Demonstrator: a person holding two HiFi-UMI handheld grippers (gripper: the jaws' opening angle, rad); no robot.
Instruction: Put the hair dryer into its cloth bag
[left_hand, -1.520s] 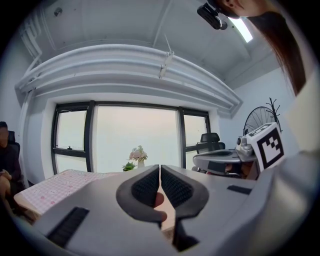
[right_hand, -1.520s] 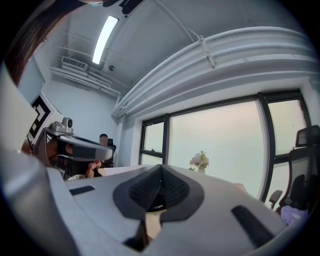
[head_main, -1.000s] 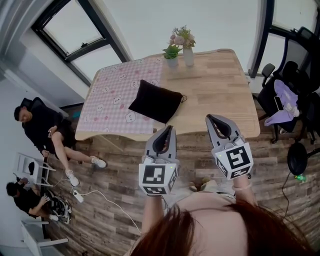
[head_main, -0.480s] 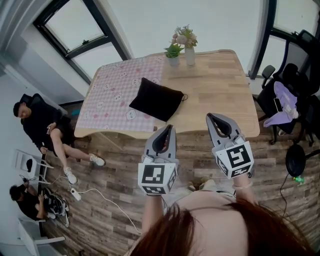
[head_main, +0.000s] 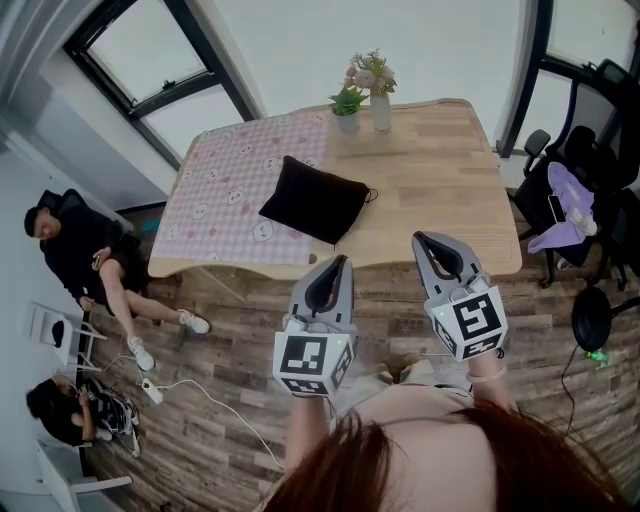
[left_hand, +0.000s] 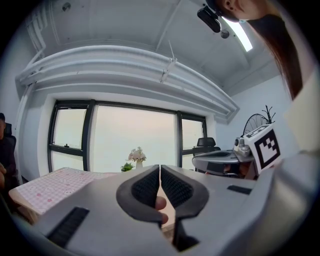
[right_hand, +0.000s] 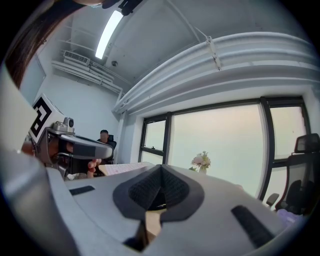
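The black cloth bag (head_main: 313, 199) lies plump on the table (head_main: 440, 180), partly over the pink checked cloth (head_main: 215, 190). No hair dryer shows outside it. My left gripper (head_main: 340, 262) is held over the floor just short of the table's near edge, jaws shut and empty. To its right, my right gripper (head_main: 420, 238) hangs at the same edge, also shut with nothing in it. In the left gripper view the left gripper (left_hand: 160, 167) has its pads pressed together. The right gripper view shows the right gripper (right_hand: 161, 167) closed the same way.
A vase of flowers (head_main: 379, 95) and a small potted plant (head_main: 346, 105) stand at the table's far edge. Office chairs (head_main: 575, 190) with a purple garment crowd the right side. Two people (head_main: 80, 250) sit on the left, with cables on the wooden floor.
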